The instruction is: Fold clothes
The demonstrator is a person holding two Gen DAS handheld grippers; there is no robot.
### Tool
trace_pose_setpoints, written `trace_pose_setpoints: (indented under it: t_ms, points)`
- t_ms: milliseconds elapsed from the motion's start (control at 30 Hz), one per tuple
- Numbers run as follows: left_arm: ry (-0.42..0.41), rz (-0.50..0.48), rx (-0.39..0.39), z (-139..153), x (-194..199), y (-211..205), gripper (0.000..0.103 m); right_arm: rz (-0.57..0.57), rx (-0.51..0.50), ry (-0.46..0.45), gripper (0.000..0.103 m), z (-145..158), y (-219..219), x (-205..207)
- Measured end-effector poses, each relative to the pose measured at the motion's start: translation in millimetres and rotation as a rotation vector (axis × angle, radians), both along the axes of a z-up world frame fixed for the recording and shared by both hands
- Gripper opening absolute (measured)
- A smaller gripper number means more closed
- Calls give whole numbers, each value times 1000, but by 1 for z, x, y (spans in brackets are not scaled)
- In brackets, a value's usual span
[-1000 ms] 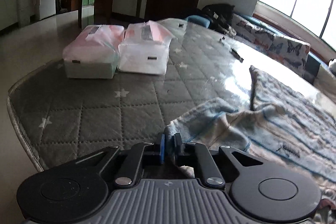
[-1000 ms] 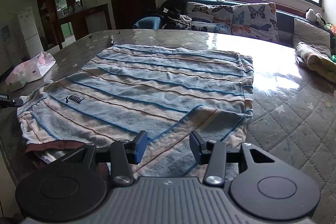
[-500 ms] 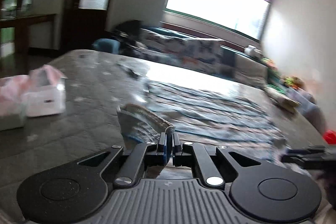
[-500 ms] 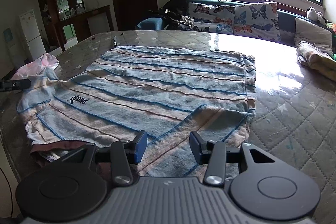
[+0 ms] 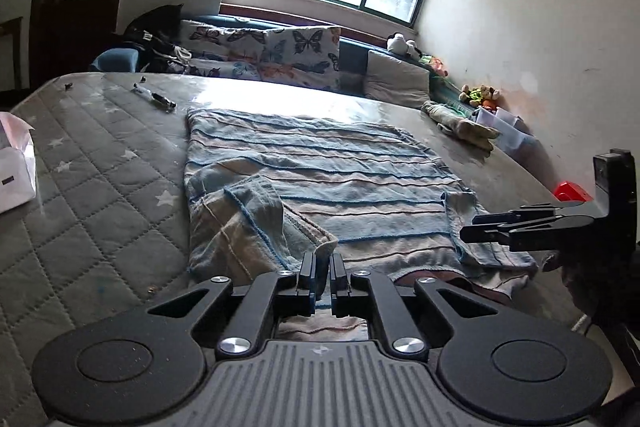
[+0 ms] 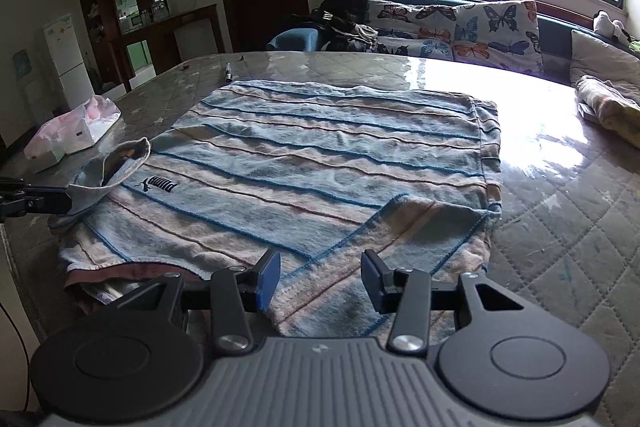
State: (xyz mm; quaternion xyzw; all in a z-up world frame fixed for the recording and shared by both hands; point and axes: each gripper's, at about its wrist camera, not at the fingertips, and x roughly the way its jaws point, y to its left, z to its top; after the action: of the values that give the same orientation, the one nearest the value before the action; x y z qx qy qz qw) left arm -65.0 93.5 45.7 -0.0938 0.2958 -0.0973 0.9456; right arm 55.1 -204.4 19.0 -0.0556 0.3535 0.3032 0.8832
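Observation:
A blue and beige striped shirt (image 5: 320, 171) lies spread on the quilted grey table cover; it also shows in the right wrist view (image 6: 320, 147), with a Puma logo (image 6: 158, 185). My left gripper (image 5: 322, 267) is shut on the shirt's left sleeve (image 5: 256, 223) and holds it lifted and folded inward over the body; it shows at the left edge of the right wrist view (image 6: 60, 201). My right gripper (image 6: 320, 277) is open, just above the folded-in right sleeve (image 6: 360, 251) at the near edge; it shows at the right of the left wrist view (image 5: 472, 233).
Two plastic-wrapped tissue packs (image 6: 72, 135) sit at the table's left side. A black marker (image 5: 156, 98) lies beyond the shirt. A crumpled beige garment (image 6: 612, 111) lies at the far right. A red object (image 5: 572, 191) sits near the right edge. A butterfly-print sofa (image 6: 460, 31) stands behind.
My left gripper has lifted the left sleeve and swung it right, over the shirt body, its view turning from the tissue packs toward the window. The right gripper has stayed open and nearly still.

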Motion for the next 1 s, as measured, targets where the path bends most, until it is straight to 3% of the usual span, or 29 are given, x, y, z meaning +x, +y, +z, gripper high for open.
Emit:
trace_pose_setpoints:
  t_ms: [233, 400, 567, 700, 900, 1000]
  points:
    - [-18, -8, -30, 3, -7, 15, 28, 21, -1, -3, 45, 2, 6, -2]
    - [-23, 20, -6, 3, -8, 19, 28, 36, -2, -5, 45, 4, 10, -4]
    - [61, 100, -1, -15, 9, 32, 21, 84, 11, 6, 45, 7, 21, -4]
    - [105, 99, 65, -28, 10, 32, 19, 171, 16, 16, 44, 11, 43, -5]
    - [82, 76, 137, -28, 6, 22, 20, 334, 18, 50, 37, 12, 89, -6]
    - [59, 63, 130, -25, 6, 23, 20, 397, 13, 71, 36, 10, 112, -4]
